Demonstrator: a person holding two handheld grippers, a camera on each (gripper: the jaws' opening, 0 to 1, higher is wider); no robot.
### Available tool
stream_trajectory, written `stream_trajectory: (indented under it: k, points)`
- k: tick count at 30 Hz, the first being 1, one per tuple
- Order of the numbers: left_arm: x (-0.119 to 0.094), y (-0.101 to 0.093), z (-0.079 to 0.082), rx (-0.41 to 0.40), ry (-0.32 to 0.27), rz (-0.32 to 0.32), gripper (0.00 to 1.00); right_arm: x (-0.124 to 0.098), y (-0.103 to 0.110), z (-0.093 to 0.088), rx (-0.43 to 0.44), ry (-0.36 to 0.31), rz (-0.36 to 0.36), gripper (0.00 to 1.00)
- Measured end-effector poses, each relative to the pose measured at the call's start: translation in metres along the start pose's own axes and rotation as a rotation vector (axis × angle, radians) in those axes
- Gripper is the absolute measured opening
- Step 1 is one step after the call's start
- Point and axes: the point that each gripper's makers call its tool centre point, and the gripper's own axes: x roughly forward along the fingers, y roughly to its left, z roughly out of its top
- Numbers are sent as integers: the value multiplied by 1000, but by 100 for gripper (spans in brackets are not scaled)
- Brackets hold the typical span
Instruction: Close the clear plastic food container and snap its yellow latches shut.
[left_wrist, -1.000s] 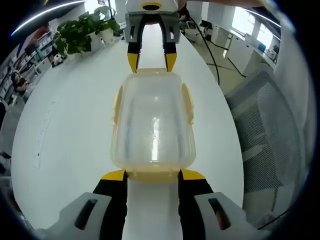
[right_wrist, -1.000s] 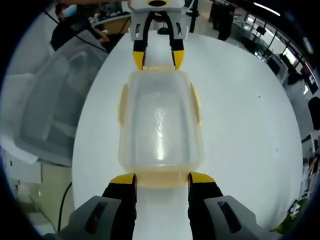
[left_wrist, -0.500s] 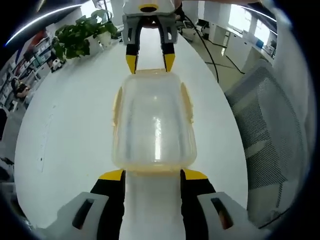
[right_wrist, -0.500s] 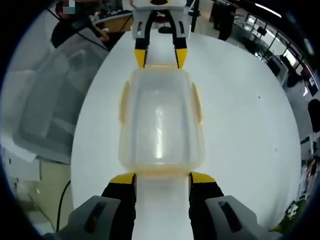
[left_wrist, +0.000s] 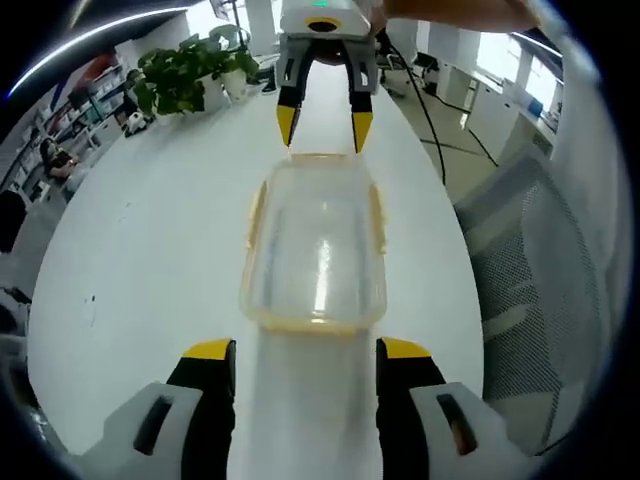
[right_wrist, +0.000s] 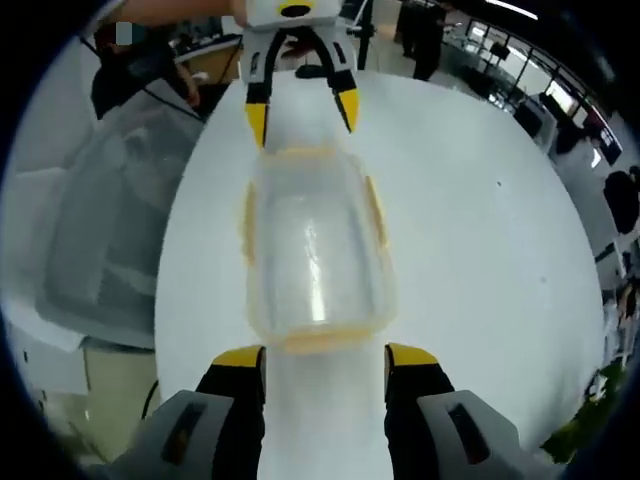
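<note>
Container (left_wrist: 316, 250) lidded – latch (left_wrist: 256, 212) state unclear, grippers apart

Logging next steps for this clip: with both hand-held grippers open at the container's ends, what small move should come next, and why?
Probably lift both away. The container sits lidded on the table with its yellow latches apparently flat against the sides, and the left hand-held gripper and right hand-held gripper stand open, clear of it.

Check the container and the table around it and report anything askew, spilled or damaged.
Nothing stands out. The clear container sits flat on the white table with its lid on and yellow latches along its sides. No spill or crack shows. Both claws, left and right, are open and apart from it.
</note>
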Motion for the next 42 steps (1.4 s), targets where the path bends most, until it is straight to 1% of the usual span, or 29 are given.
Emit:
stream_trajectory:
  k: [1, 2, 3, 4, 5, 6, 7, 9, 10, 11, 12, 13, 14, 16, 17, 19, 21, 22, 26, 27, 29, 30, 31, 33, 35, 38, 40, 42]
  points:
    - [-1, 2, 0, -28, 0, 13, 56, -1, 0, 1, 16, -4, -4, 46]
    - [-2, 2, 1, -61, -5, 21, 56, -2, 0, 3, 63, -17, -10, 46]
    - [-3, 3, 3, -93, -18, 31, 56, -3, 1, 4, 106, -15, -13, 47]
    - [-4, 4, 7, -140, -43, 44, 56, -4, 1, 4, 110, -12, -17, 47]
    - [-5, 2, 11, -217, -69, 47, 56, -4, -2, 5, 121, -10, -37, 48]
    - [-6, 1, 13, -248, -82, 46, 56, -5, -2, 5, 140, -9, -44, 48]
    - [-6, 4, 15, -284, -93, 67, 55, -4, -1, 8, 168, -16, -48, 48]
    - [-6, 5, 13, -322, -79, 85, 55, -3, 2, 12, 208, -27, -46, 48]
    - [-6, 7, 12, -346, -76, 110, 54, -3, 2, 13, 220, -31, -48, 48]
    - [-7, 9, 9, -385, -49, 136, 54, -2, 0, 13, 231, -28, -51, 47]
    - [-7, 8, 12, -375, -57, 129, 54, -2, -2, 13, 250, -22, -64, 47]
    - [-8, 10, 11, -408, -55, 142, 53, -1, -2, 14, 269, -20, -74, 46]
    - [-8, 12, 10, -461, -54, 161, 53, -1, -2, 16, 304, -29, -76, 46]
    - [-8, 12, 7, -486, -42, 169, 53, 0, -2, 20, 374, -48, -78, 46]
    - [-8, 12, 7, -494, -41, 172, 52, 0, -1, 20, 392, -45, -75, 46]
    - [-7, 11, 6, -514, -34, 173, 51, 0, -1, 19, 398, -29, -83, 45]
    - [-8, 13, 1, -579, -25, 190, 48, 0, -1, 19, 440, -20, -85, 44]
    - [-8, 14, 2, -587, -33, 192, 47, 0, -1, 19, 446, -21, -82, 44]
    - [-8, 13, 1, -634, -29, 195, 47, 0, -3, 17, 502, -9, -98, 44]
    - [-8, 13, 1, -638, -27, 202, 47, 0, -5, 16, 533, -11, -110, 44]
    - [-8, 14, 1, -642, -30, 217, 46, 1, -4, 16, 587, -15, -105, 43]
    - [-8, 13, 3, -665, -39, 210, 46, 1, -3, 16, 610, -16, -103, 42]
    - [-6, 9, 5, -722, -48, 194, 46, 2, -3, 13, 632, -7, -108, 42]
    - [-5, 7, 4, -746, -42, 193, 46, 1, -6, 9, 718, -5, -136, 38]
    - [-2, 5, 2, -770, -27, 194, 45, 0, -9, 8, 766, -22, -146, 36]
    - [1, 1, 3, -806, -24, 174, 42, 2, -8, 5, 786, -11, -149, 37]
    - [3, 0, 6, -830, -38, 170, 41, 3, -8, 4, 806, -12, -154, 37]
    - [5, -2, 9, -862, -52, 155, 41, 5, -7, 5, 859, -27, -151, 37]
